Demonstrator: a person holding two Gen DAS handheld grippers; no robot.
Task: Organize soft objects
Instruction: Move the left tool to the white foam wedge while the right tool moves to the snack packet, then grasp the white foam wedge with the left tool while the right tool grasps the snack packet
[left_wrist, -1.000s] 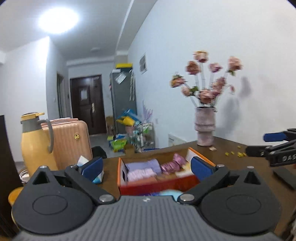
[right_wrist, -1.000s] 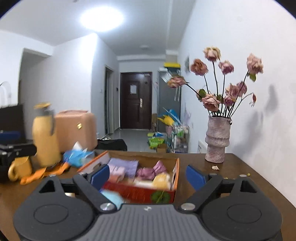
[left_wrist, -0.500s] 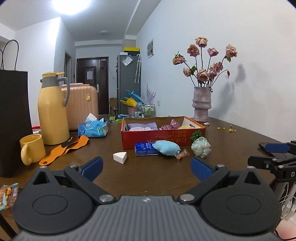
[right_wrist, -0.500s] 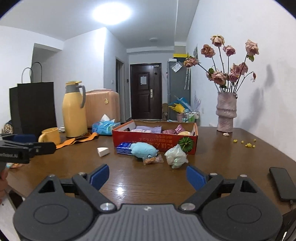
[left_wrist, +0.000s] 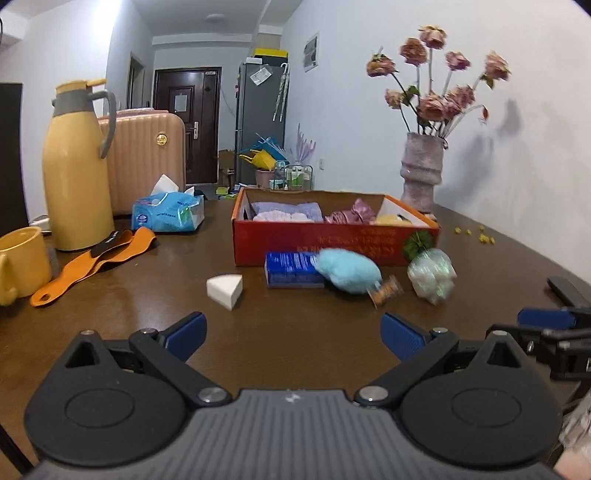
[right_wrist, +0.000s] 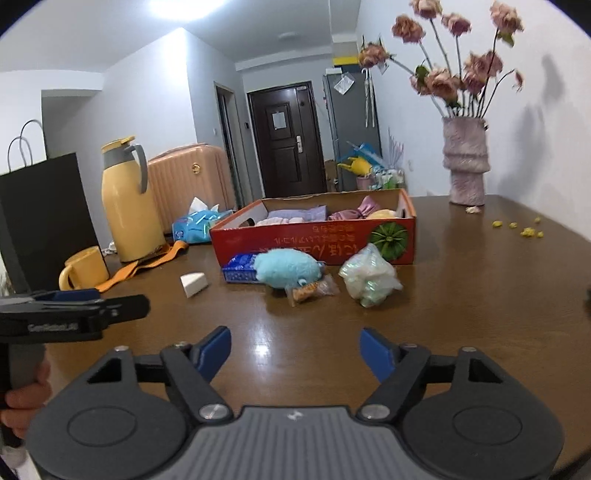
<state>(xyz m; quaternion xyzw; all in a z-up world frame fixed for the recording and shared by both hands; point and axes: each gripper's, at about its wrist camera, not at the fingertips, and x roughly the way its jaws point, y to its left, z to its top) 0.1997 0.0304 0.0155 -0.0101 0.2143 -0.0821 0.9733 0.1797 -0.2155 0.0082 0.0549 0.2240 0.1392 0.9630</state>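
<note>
A red cardboard box holds folded purple and pink cloths on the brown table. In front of it lie a light blue plush toy, a pale green wrapped bundle, a white wedge sponge, a blue packet and a small snack packet. My left gripper is open and empty, short of these things. My right gripper is open and empty too, to the right of the left one.
A yellow thermos, yellow mug, orange strap and blue tissue pack stand at the left. A vase of flowers stands back right. A black bag is at far left. A phone lies at right.
Both grippers have moved forward toward the objects and tilted slightly down since half a second ago; a second ago they were raised close to the box. Both stay open.
</note>
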